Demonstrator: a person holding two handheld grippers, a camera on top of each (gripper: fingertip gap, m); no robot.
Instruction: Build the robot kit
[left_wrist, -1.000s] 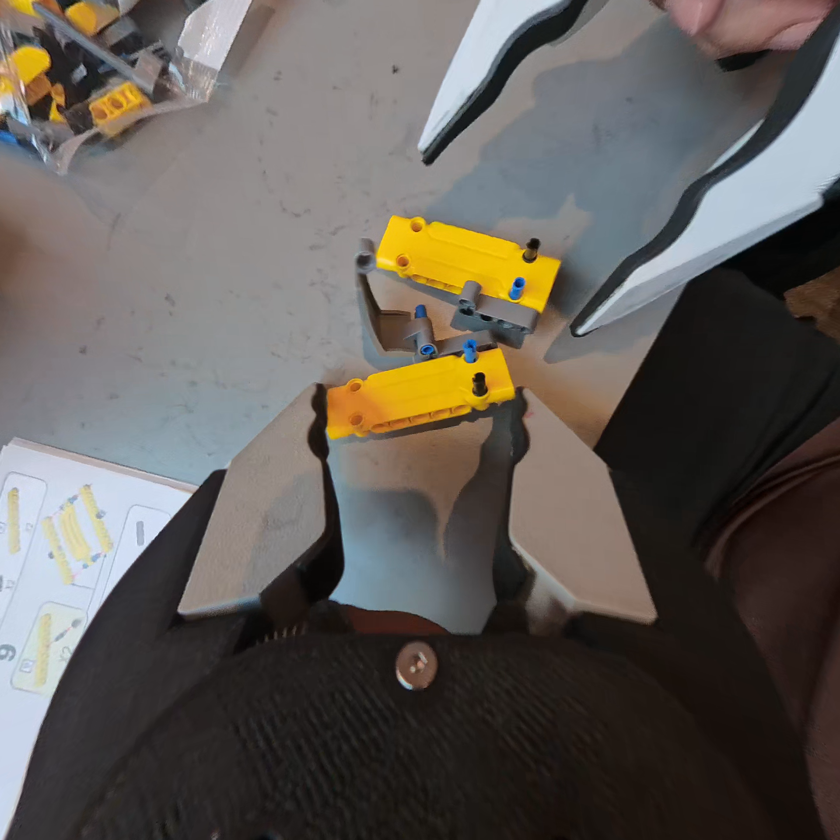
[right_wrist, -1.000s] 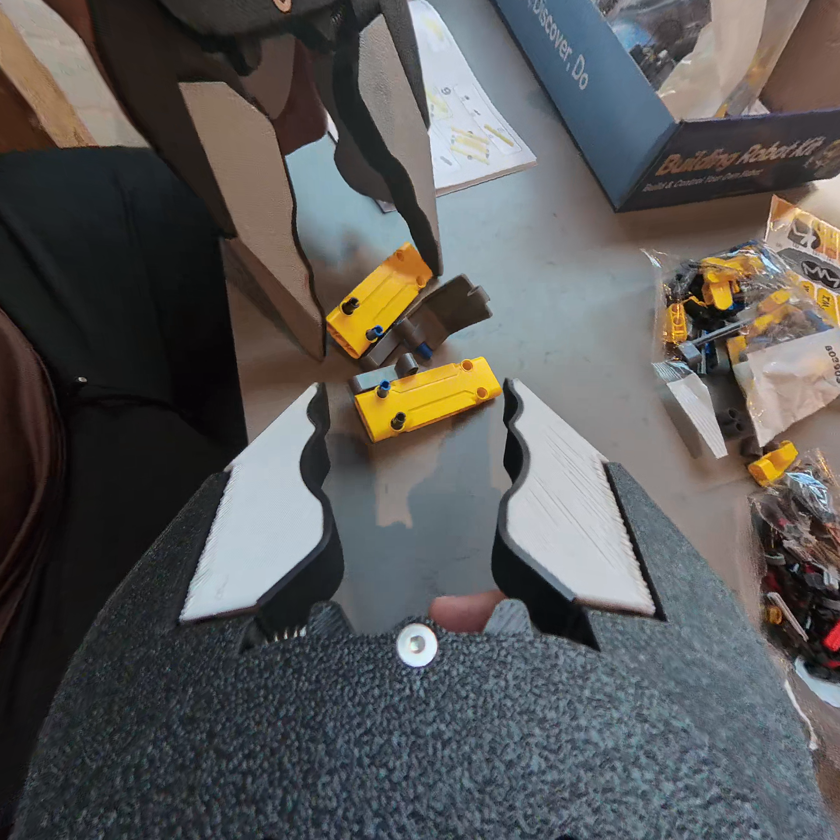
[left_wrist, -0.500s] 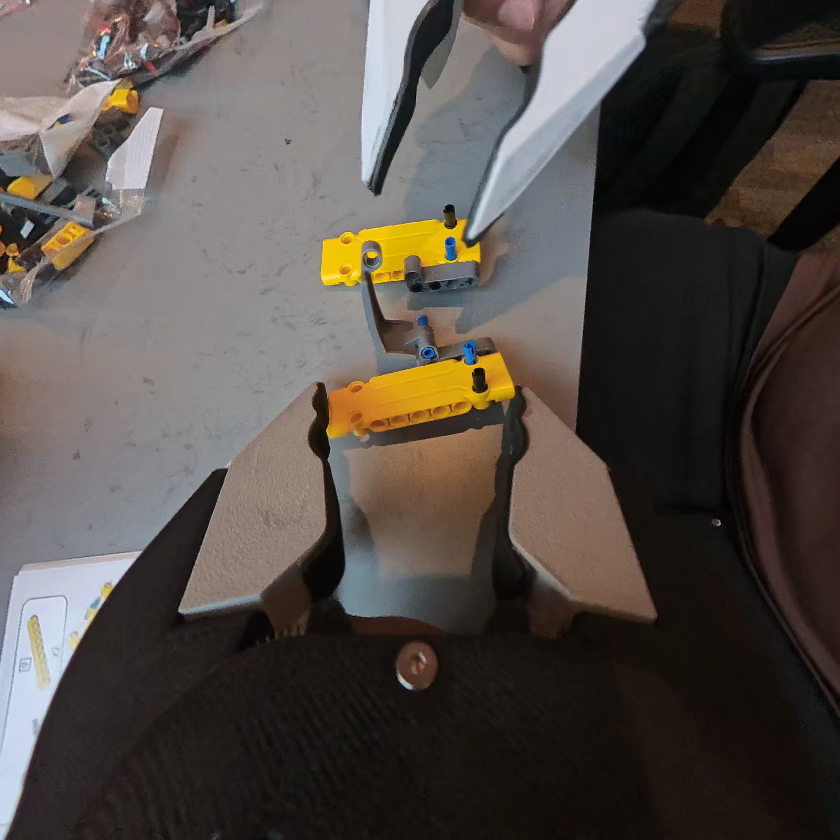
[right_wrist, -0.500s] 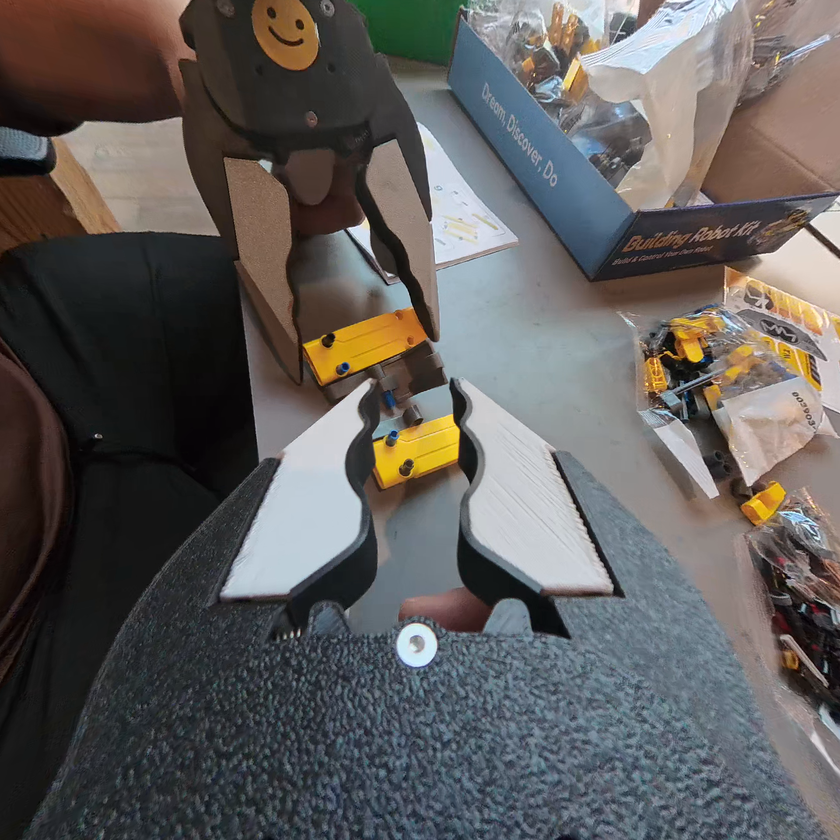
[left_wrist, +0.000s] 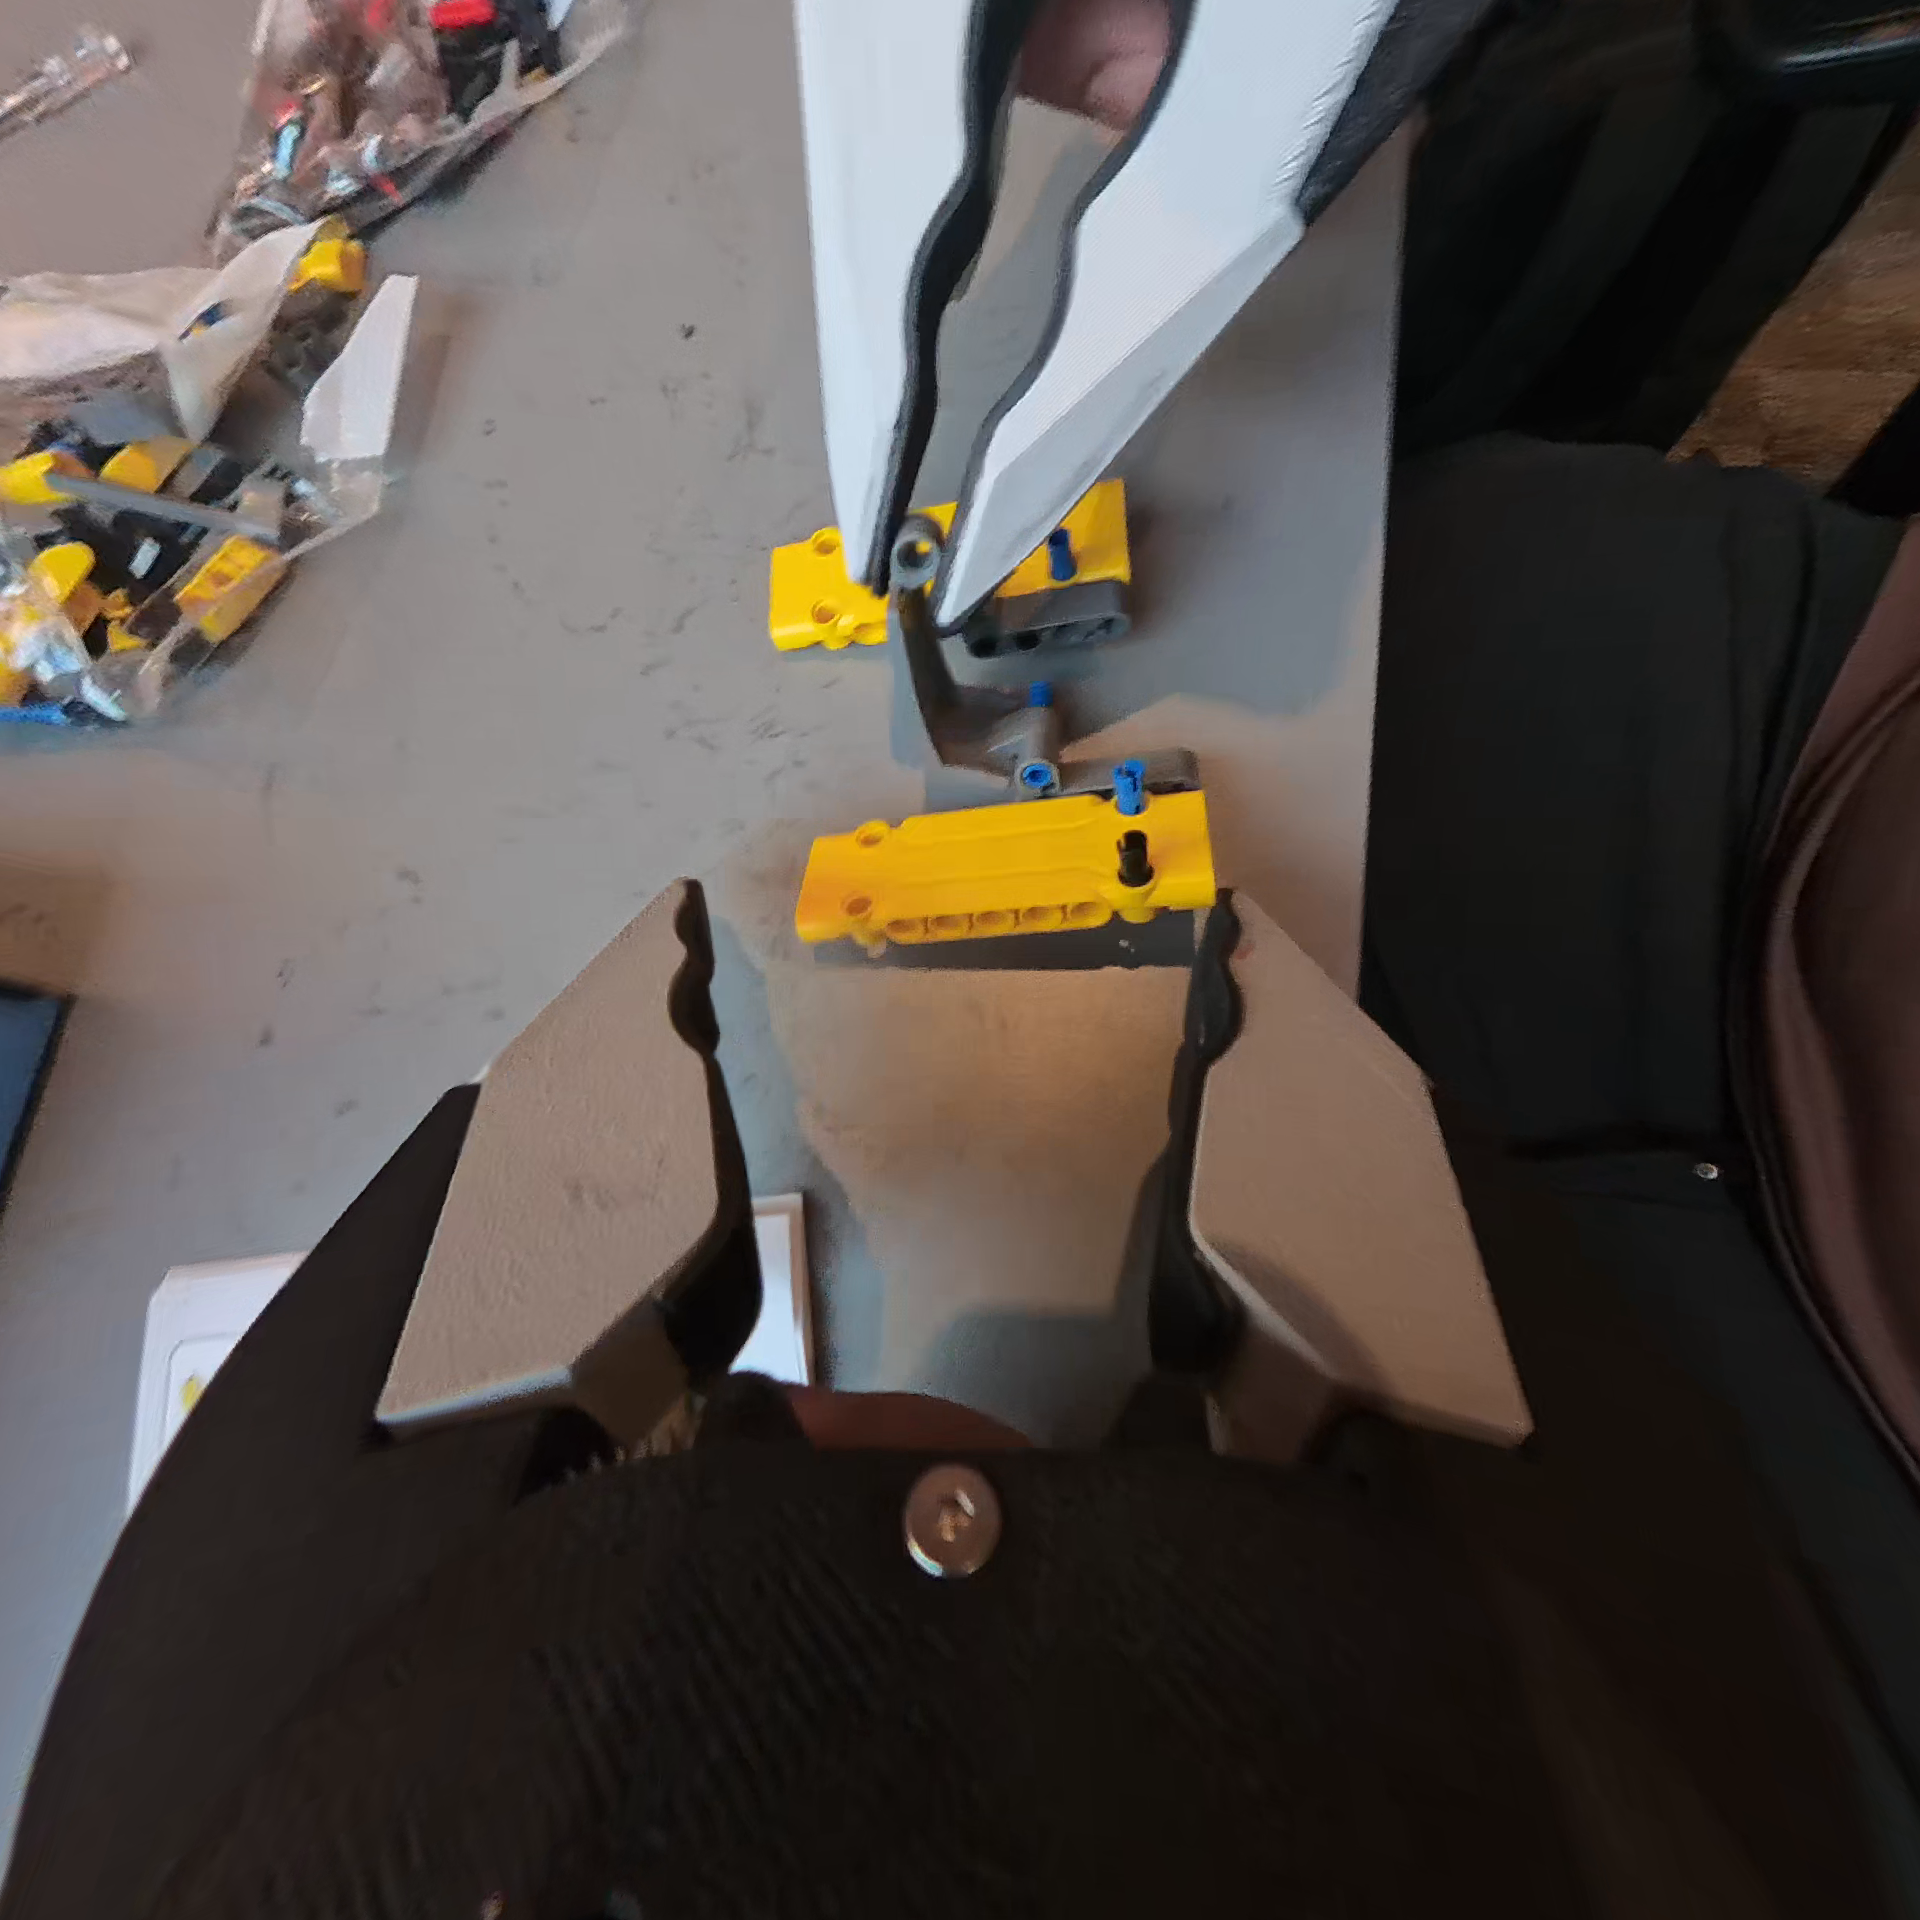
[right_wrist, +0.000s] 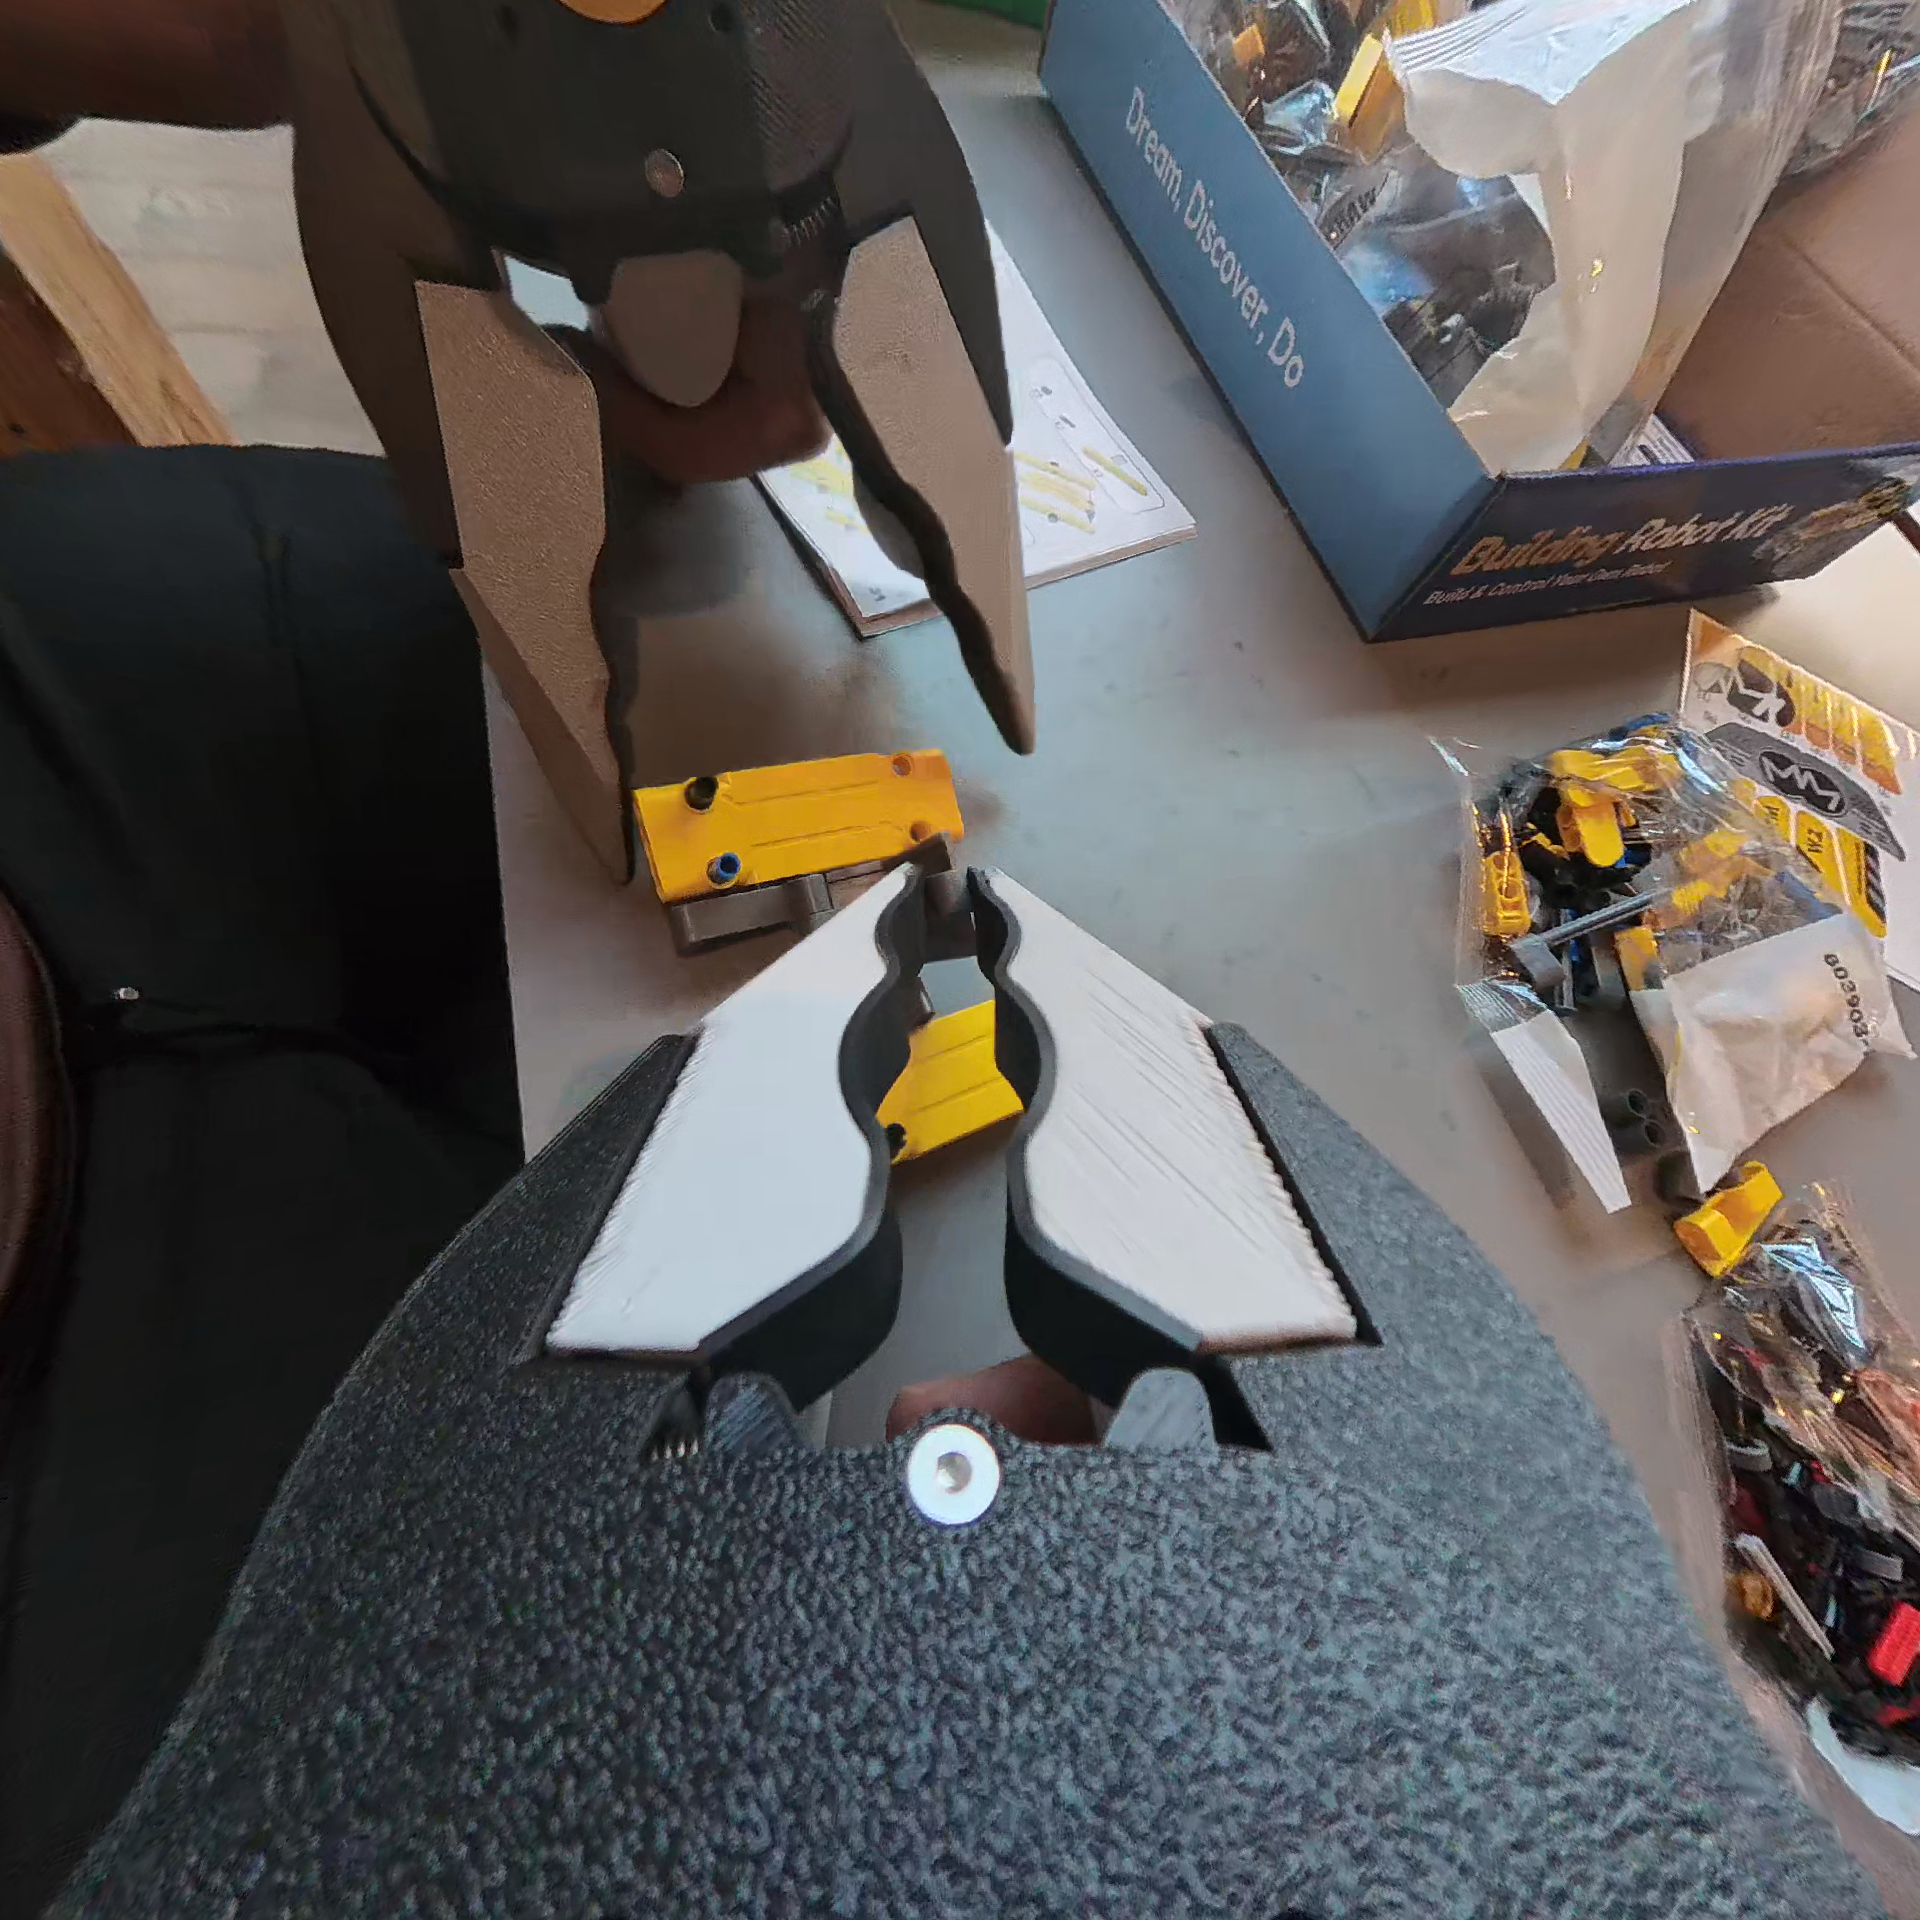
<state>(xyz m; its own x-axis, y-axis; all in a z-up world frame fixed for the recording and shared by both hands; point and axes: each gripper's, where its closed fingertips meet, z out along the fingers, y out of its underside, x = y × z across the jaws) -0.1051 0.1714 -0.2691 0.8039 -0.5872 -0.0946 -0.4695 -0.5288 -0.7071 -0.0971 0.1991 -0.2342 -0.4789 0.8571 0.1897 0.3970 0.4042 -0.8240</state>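
In the left wrist view, the left claw is spread, and the near yellow panel is left unheld on the desk. In the right wrist view, the right claw is pressed on the grey connector; a pull could drag both panels.

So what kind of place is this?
Probably a hobby or work table for building a toy kit: a grey table, bags of small plastic parts, an instruction booklet and a blue kit box.
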